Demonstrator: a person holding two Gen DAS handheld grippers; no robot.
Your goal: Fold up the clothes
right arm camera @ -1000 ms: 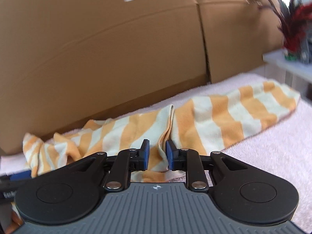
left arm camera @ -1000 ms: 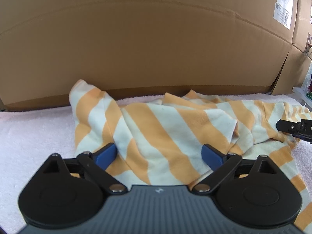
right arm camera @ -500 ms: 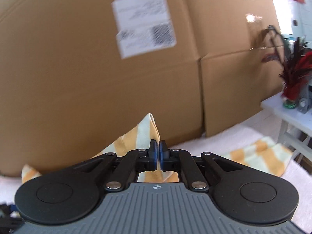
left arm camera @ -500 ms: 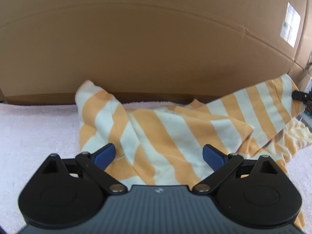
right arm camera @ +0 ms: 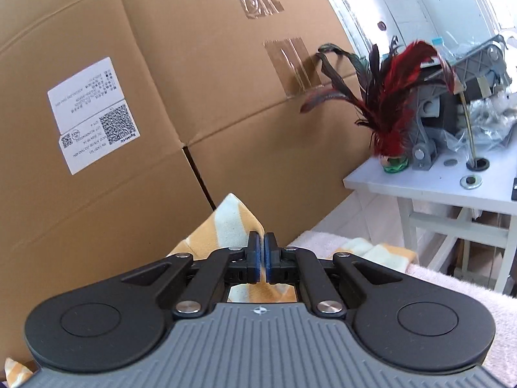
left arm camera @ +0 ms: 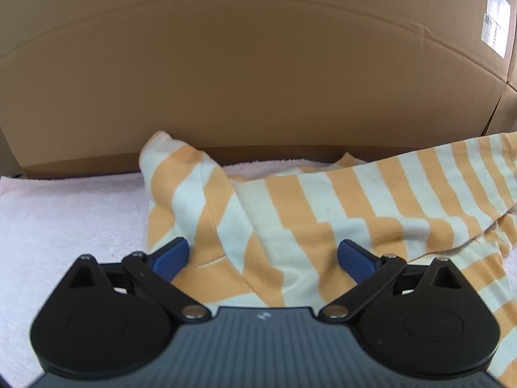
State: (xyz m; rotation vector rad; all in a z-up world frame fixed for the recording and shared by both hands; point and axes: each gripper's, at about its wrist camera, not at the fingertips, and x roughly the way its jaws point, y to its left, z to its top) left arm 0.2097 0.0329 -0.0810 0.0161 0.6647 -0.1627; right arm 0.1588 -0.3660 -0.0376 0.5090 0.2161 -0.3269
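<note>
Since a second ago, the right gripper [right arm camera: 261, 255] has closed on an edge of the striped garment [left arm camera: 290, 213] and lifted it, so a band of cloth now stretches up toward the right, off the pink towel-covered surface [left arm camera: 64, 213]. On the left, the left gripper [left arm camera: 262, 253] hovers low over the crumpled end of the garment, its blue fingers spread wide with nothing between them. Orange and cream stripes run across soft, thin-looking knit fabric, which bunches in loose folds near the cardboard box [left arm camera: 258, 64] behind. It looks light and limp, likely to sag and slide unless pinched at a hem or corner; the near left edge seems a sensible place to grip. On the right, the pinched corner pokes up between the nearly shut fingers.
</note>
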